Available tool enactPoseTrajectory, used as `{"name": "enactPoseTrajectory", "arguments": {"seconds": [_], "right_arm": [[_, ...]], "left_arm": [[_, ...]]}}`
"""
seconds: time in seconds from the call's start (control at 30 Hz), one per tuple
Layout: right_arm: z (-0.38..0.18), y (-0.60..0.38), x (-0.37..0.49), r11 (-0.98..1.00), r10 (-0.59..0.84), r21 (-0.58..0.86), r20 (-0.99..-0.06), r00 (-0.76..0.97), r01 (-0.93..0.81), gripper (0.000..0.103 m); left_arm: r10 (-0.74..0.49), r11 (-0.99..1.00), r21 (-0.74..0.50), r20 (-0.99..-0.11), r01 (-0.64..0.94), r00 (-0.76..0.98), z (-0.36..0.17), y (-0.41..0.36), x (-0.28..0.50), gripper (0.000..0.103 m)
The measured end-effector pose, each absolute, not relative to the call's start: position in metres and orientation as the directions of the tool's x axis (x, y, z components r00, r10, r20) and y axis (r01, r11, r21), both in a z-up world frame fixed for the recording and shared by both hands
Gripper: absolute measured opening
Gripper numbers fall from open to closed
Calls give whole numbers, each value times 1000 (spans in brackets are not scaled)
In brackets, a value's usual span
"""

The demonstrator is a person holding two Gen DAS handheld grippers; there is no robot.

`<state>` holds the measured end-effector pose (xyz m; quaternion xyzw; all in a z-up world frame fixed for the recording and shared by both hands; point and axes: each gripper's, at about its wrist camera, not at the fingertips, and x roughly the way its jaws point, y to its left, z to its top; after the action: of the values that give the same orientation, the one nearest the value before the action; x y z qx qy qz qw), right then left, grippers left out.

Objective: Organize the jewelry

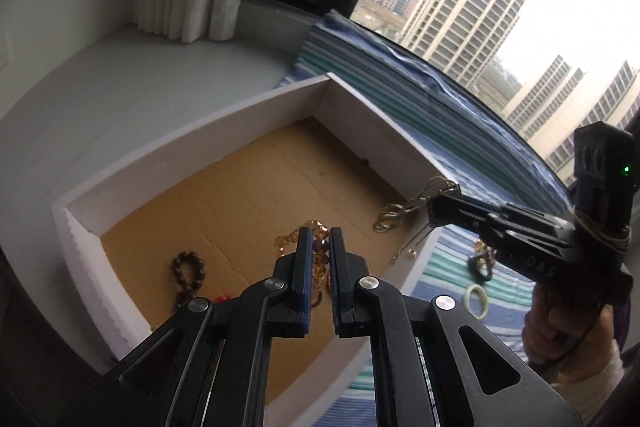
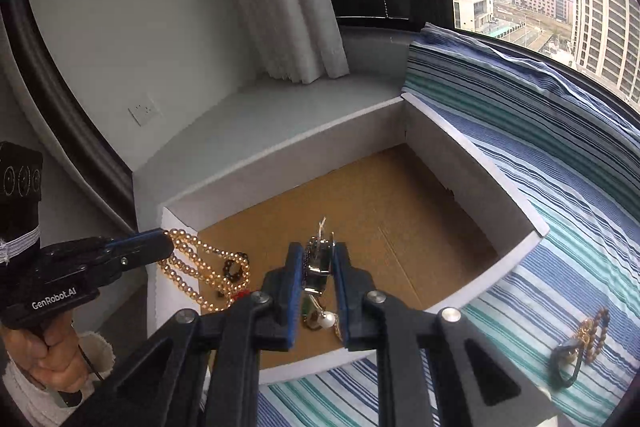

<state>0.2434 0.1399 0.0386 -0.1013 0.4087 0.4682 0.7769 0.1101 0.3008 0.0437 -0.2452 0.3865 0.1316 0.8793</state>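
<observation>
Over a white box with a brown cardboard floor, on a blue-and-green striped cloth, the left tool is clenched on an amber bead necklace at nine o'clock. The right tool grips a tangle of metal chains with a pearl at six o'clock. More jewelry lies on the cloth at four o'clock.

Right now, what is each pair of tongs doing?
Left tongs: closed on the amber bead strand, over the white box.
Right tongs: closed on a bunch of metal chains with a pearl.
</observation>
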Motion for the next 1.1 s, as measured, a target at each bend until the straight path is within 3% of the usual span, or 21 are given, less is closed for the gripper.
{"name": "enactPoseTrajectory", "arguments": {"seconds": [0.27,0.3,0.33,0.37,0.4,0.53,0.6,0.67,0.7,0.9,1.1], "right_arm": [[3,197,263,518,594,142,-769,236,-844,17],[2,200,263,524,586,125,-771,249,-843,18],[2,201,264,529,580,112,-771,263,-841,32],[4,199,264,535,580,108,-768,272,-838,45],[8,195,264,542,584,107,-761,283,-833,45],[32,168,256,572,604,88,-718,346,-816,45],[43,148,248,581,614,67,-691,382,-811,48],[50,126,237,602,611,45,-669,424,-797,65],[52,115,231,617,604,30,-659,449,-786,69],[39,41,198,689,533,-44,-646,546,-724,72],[2,-55,163,788,424,-84,-644,636,-610,72]], "left_arm": [[131,819,-237,-809,-523,573,-18,330,133,9],[155,817,-217,-810,-534,566,-19,329,132,23],[172,816,-202,-810,-542,561,-19,329,132,33],[190,814,-191,-805,-548,562,-16,327,129,53],[207,813,-185,-794,-552,571,-12,326,124,59],[231,832,-174,-755,-527,613,13,314,108,66],[247,845,-161,-728,-509,639,26,300,97,77],[248,864,-153,-699,-480,670,38,280,87,83],[241,875,-152,-687,-460,685,42,268,81,87],[125,931,-181,-657,-317,743,39,192,67,95],[-1,960,-200,-701,-195,713,0,114,73,95]]}}
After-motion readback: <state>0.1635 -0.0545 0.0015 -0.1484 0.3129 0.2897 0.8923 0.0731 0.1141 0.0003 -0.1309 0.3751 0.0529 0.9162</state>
